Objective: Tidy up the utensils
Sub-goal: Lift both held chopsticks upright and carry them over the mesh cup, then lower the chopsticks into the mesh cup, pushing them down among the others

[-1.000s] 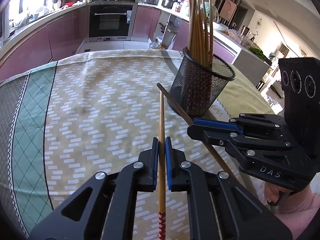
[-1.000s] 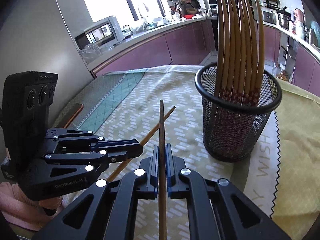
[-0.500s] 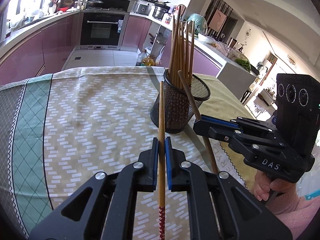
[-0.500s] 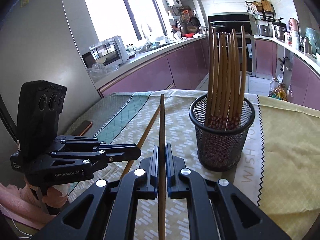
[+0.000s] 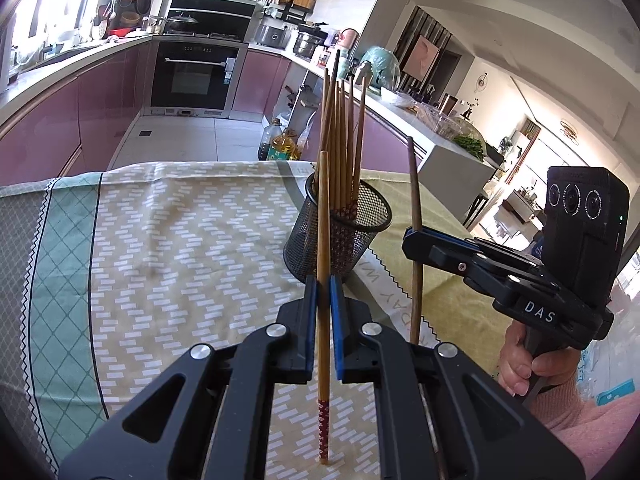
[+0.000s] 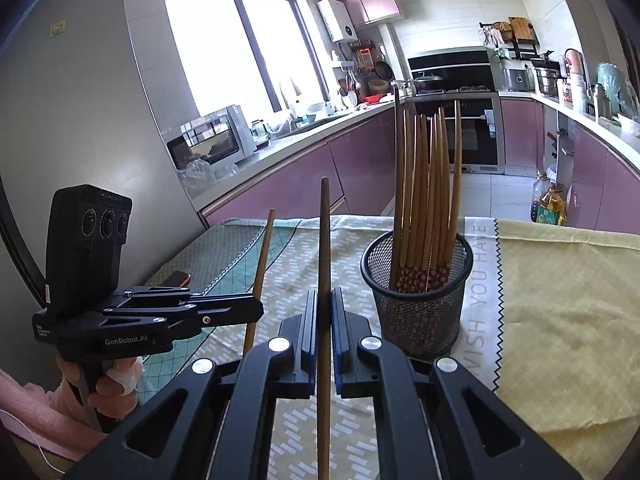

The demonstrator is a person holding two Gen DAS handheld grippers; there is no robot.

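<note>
Chopsticks (image 5: 323, 240) (image 6: 324, 264) upright (one per gripper), mesh holder (image 6: 418, 300) just beyond, seemingly unobstructed.

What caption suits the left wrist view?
Left gripper and right gripper each hold a chopstick beside the mesh holder.

"DAS" marks the right tongs (image 5: 412, 236), "GenRobot.AI" the left tongs (image 6: 256, 308), seemingly "WISH YOU HAVE" the tablecloth (image 6: 480, 280).

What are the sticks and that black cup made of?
The chopsticks look like wood or bamboo: plain tan-brown shafts with red patterned ends. The cup looks like black wire mesh, probably metal, since you can see the sticks through its wall. Each gripper also pinches one such stick.
</note>
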